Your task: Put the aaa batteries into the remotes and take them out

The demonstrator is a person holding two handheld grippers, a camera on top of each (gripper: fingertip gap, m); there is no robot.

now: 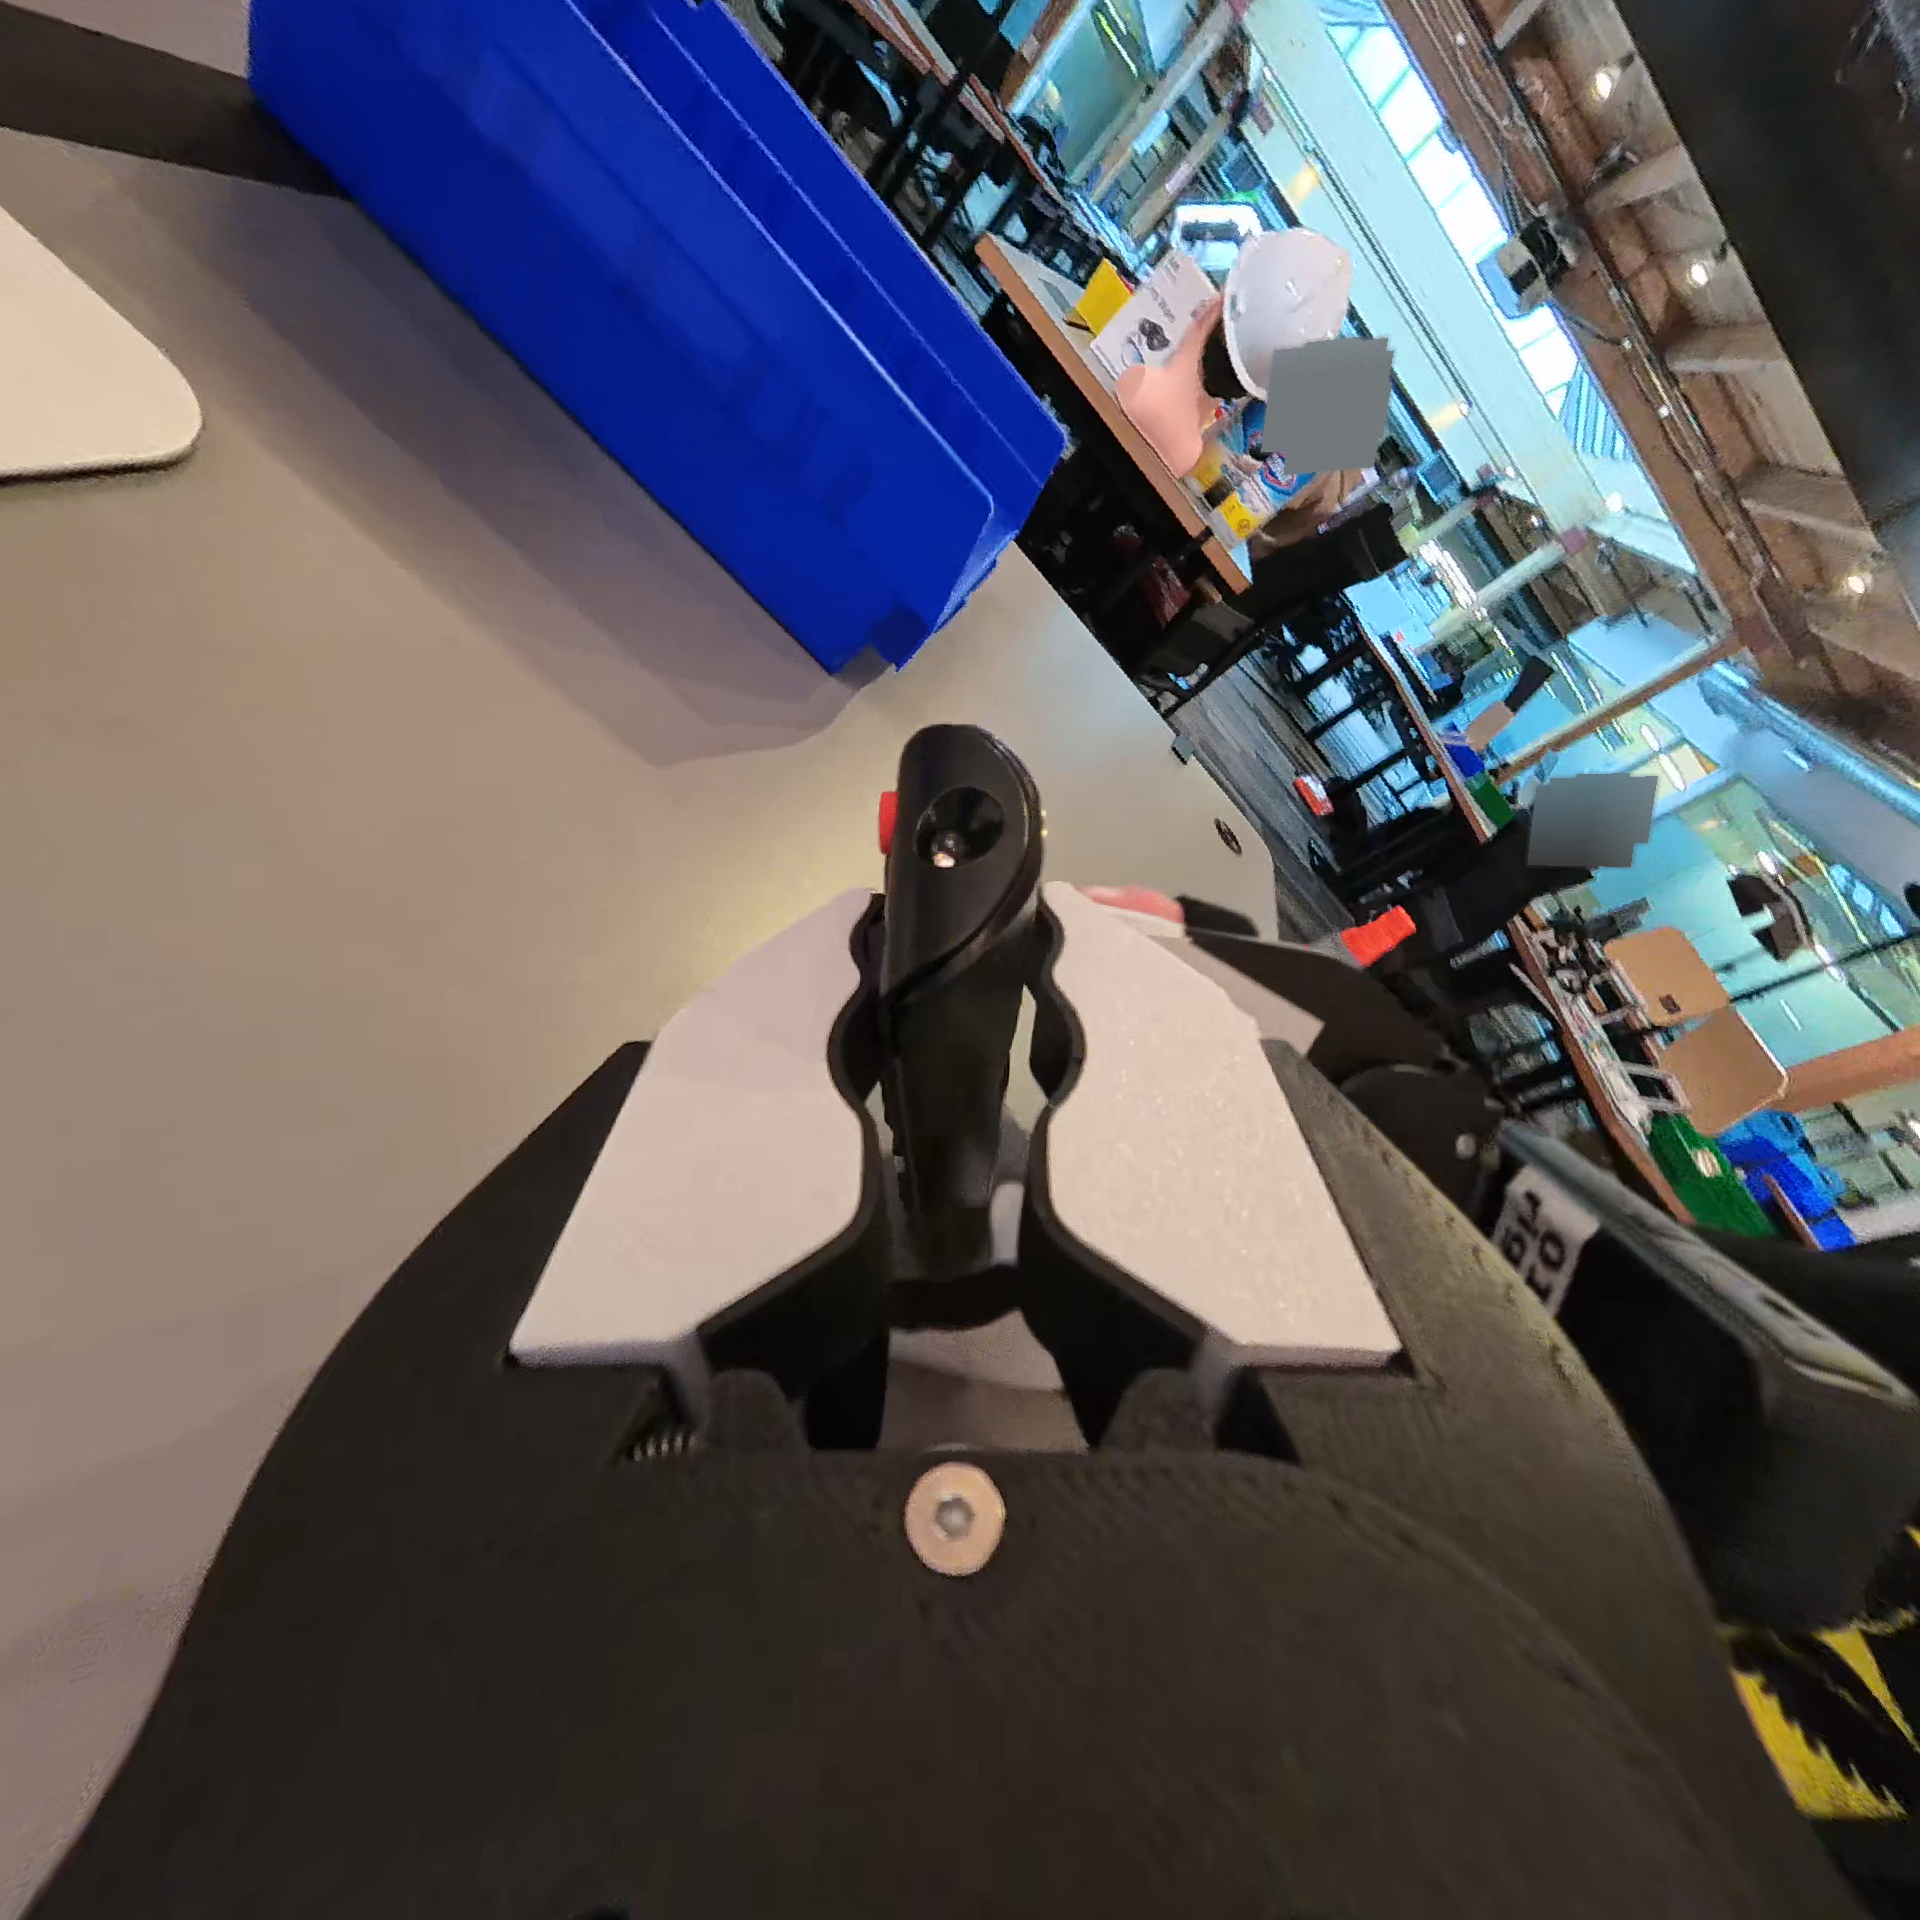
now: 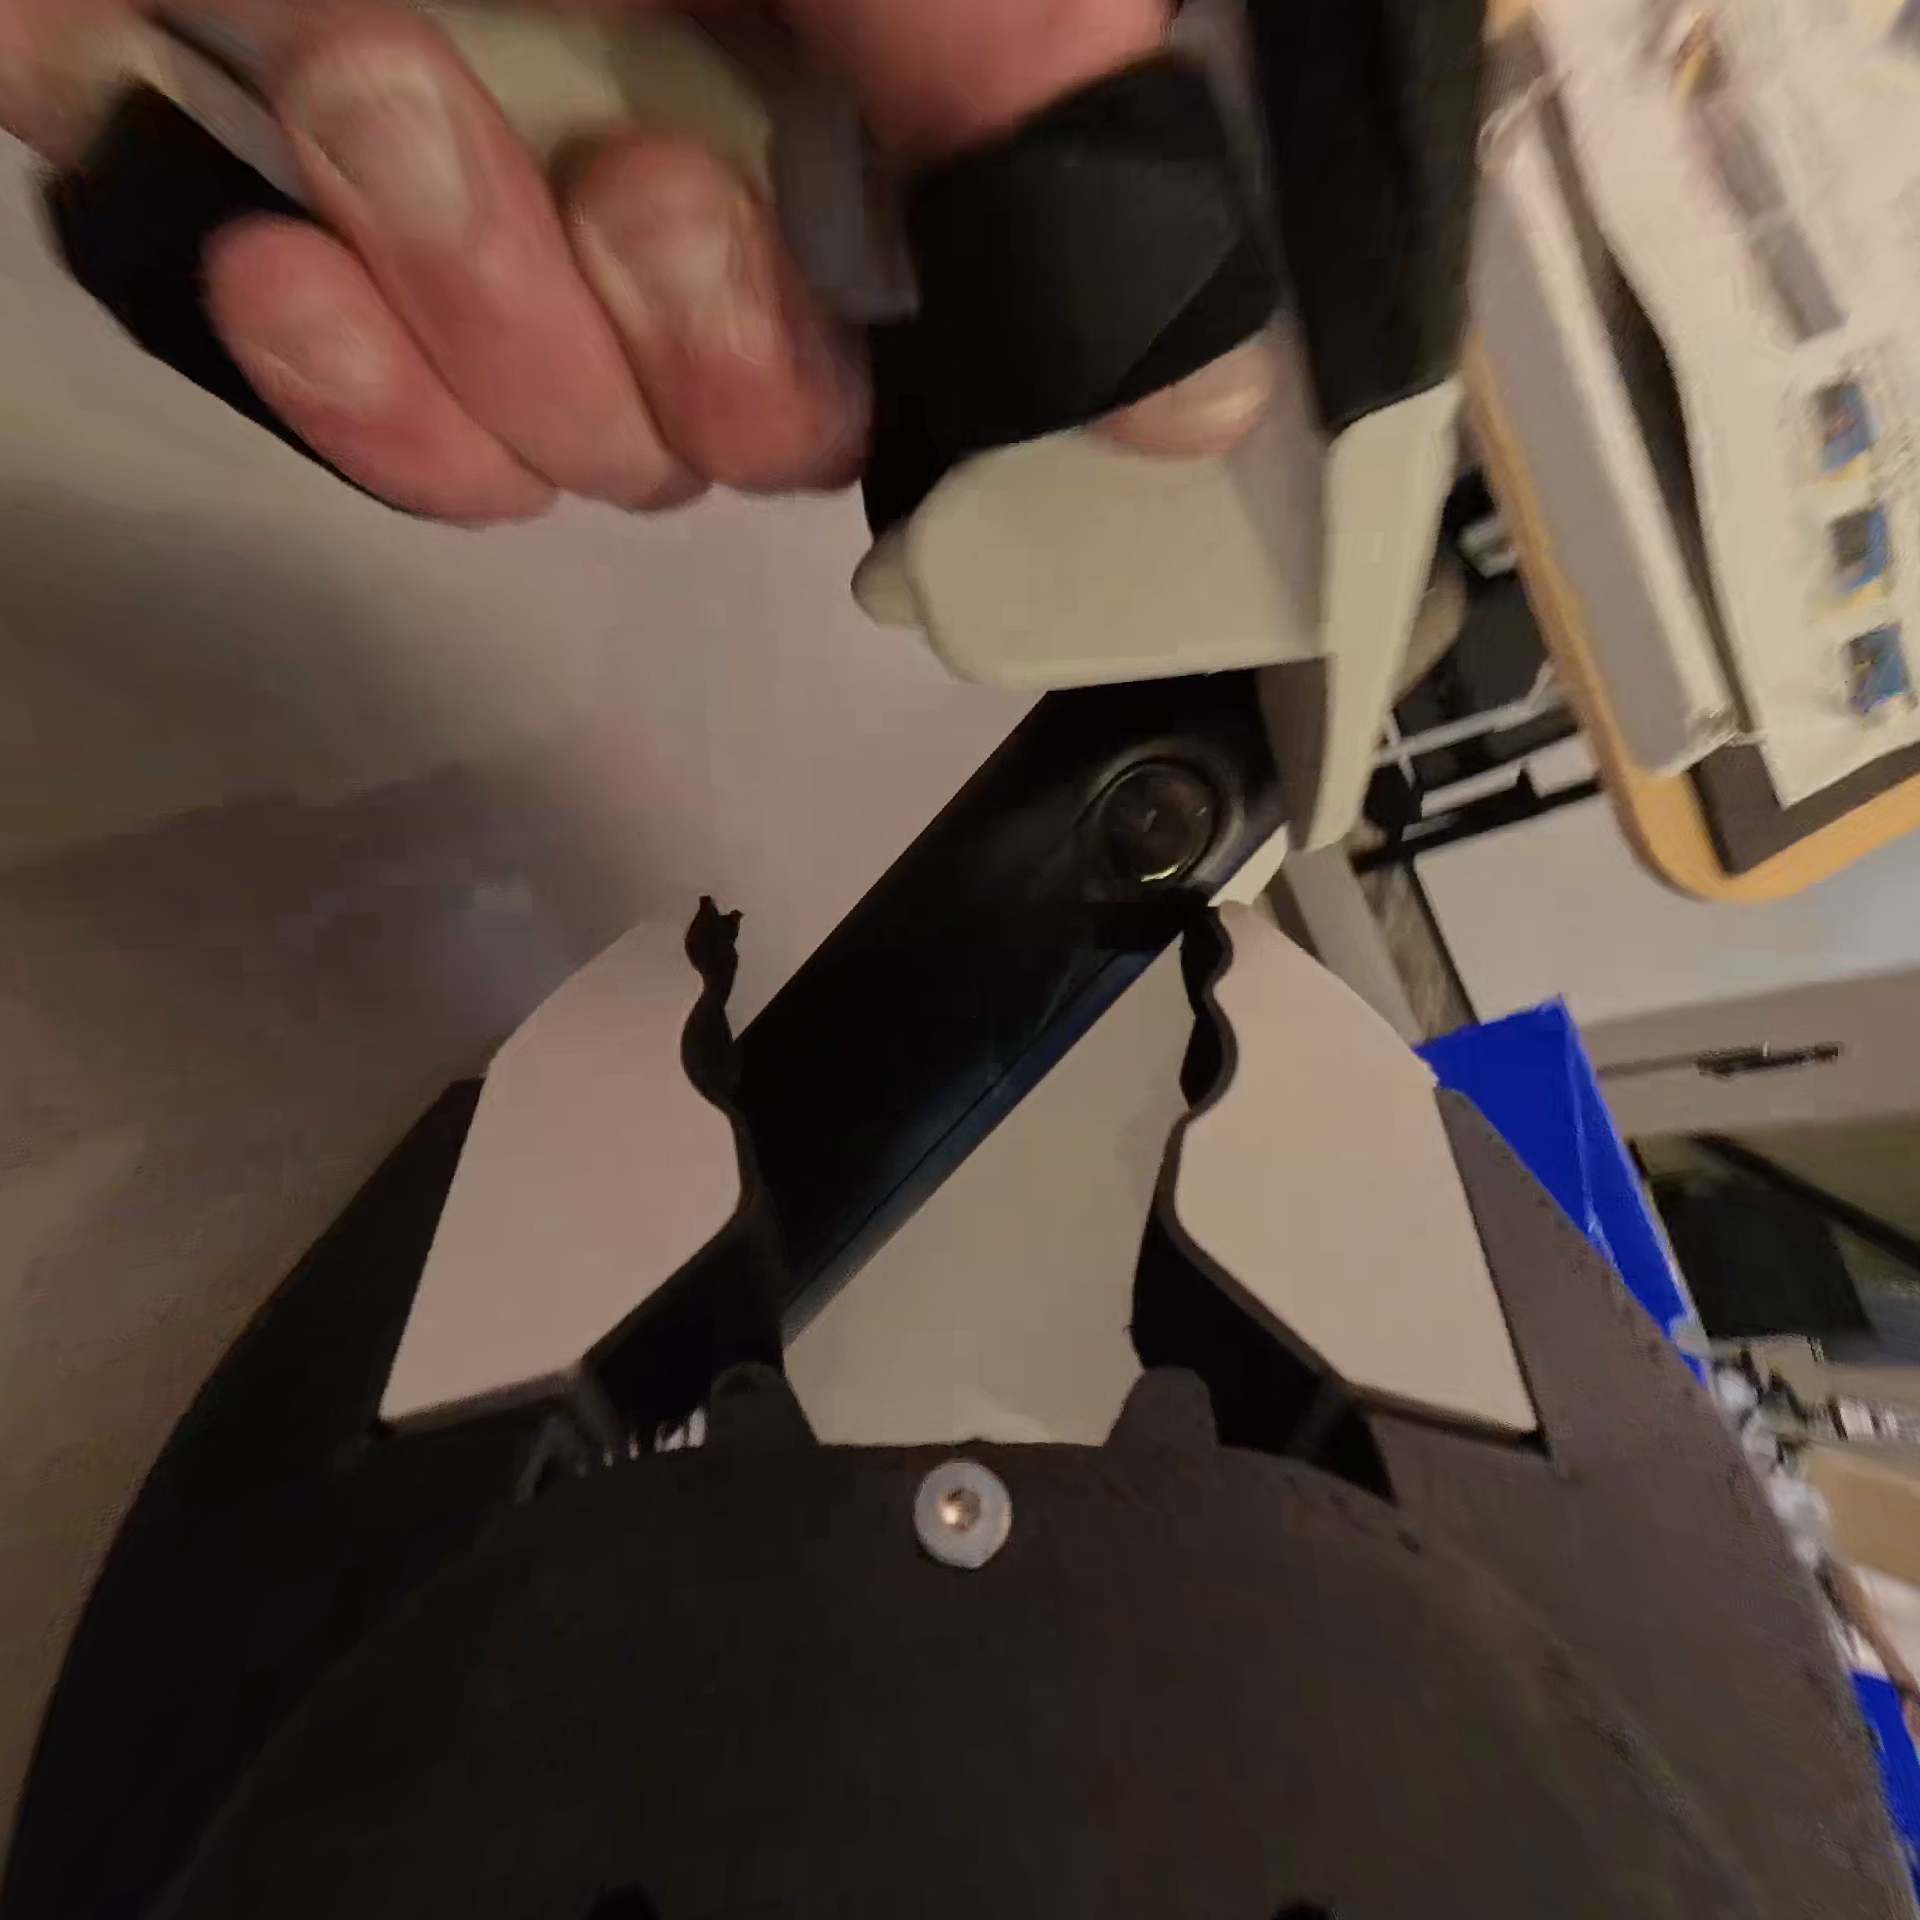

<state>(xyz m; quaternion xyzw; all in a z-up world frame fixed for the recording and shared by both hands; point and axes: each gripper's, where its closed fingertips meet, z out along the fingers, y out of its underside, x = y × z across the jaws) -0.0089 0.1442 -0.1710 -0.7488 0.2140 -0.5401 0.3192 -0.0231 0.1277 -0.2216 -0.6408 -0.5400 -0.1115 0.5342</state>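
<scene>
Gripping a black remote (image 1: 961,935), your left gripper (image 1: 961,997) has its jaws closed on the remote's body, with the rounded end sticking out past the fingertips. That end shows a red button on its left edge and a round dark recess with a small bright spot in it. The remote is held above the grey table (image 1: 312,935), not resting on it.

Behind it on the table sits a blue bin (image 1: 675,343), well apart from the remote. A white flat base (image 1: 73,384) lies at the far left edge of the table. Beyond the table edge you can see a workshop with shelves and benches, blurred and too far off to read in detail.

Your right gripper (image 2: 956,997) has its jaws spread wide, holding nothing between them. A long black bar-shaped thing (image 2: 935,1049) runs diagonally across the gap behind the fingers; whether it touches either finger you cannot tell, as the picture is smeared. Above it, a hand (image 2: 499,301) wraps around the handle of the other gripper, whose grey finger (image 2: 1101,582) points toward the left. A blue bin edge (image 2: 1527,1122) shows at the right.

No battery shows in either view.
</scene>
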